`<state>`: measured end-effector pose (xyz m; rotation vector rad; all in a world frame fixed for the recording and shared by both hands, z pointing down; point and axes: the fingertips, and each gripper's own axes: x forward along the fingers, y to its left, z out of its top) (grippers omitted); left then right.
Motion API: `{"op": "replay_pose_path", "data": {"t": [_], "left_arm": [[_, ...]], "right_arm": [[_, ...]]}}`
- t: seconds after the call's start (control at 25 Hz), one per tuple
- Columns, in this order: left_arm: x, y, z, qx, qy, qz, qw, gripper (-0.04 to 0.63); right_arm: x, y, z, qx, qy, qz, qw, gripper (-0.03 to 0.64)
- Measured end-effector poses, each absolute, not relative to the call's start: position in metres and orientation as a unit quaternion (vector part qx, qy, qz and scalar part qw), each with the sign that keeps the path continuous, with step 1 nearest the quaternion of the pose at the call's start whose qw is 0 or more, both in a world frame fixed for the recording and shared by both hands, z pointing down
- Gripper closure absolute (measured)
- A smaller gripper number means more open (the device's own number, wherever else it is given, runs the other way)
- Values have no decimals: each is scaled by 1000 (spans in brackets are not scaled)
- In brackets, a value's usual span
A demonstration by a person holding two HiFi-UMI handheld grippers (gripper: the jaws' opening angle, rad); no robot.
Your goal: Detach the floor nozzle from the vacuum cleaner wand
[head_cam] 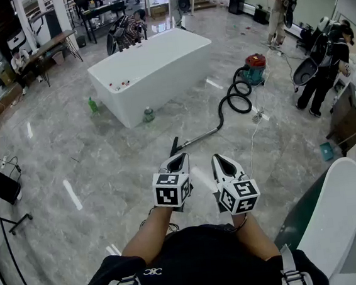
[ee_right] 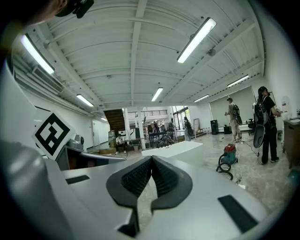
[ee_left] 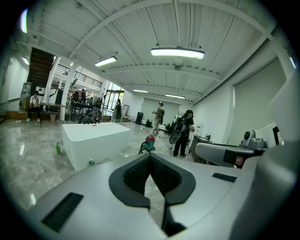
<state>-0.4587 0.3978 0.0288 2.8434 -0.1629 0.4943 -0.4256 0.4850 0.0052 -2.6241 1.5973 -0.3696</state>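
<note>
The left gripper [head_cam: 178,159] and right gripper [head_cam: 220,159] were both closed tip to tip on nothing, side by side at the lower middle of the head view. The floor nozzle [head_cam: 174,146] lay on the floor [head_cam: 105,171] just above the left gripper in the frame, ending the wand [head_cam: 198,137] that ran up and right to the black hose [head_cam: 235,100] and canister [head_cam: 256,67]. Nozzle and wand looked light, rigid and smooth, so a firm hold on the wand near the joint and on the nozzle's neck seemed best; the coupling was too small to make out.
</note>
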Motion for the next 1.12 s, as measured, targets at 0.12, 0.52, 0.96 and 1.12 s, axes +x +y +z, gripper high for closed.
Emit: {"op": "replay_pose_path", "data": {"t": [0.12,0.52,0.96,1.12], "left_arm": [[-456,387,36,975,-59,175,126,589],[-423,348,57,973,-72,187,117,589],[-288,317,40,970,-103,188,117,589],[-223,323,42,969,-95,196,113,589]], "right_arm": [[-425,475,13,-846,518,-124,19,602],[-389,433,27,-838,532,-117,22,602],[-239,400,2,-821,561,-102,32,601],[-175,403,0,-822,558,-103,34,603]]}}
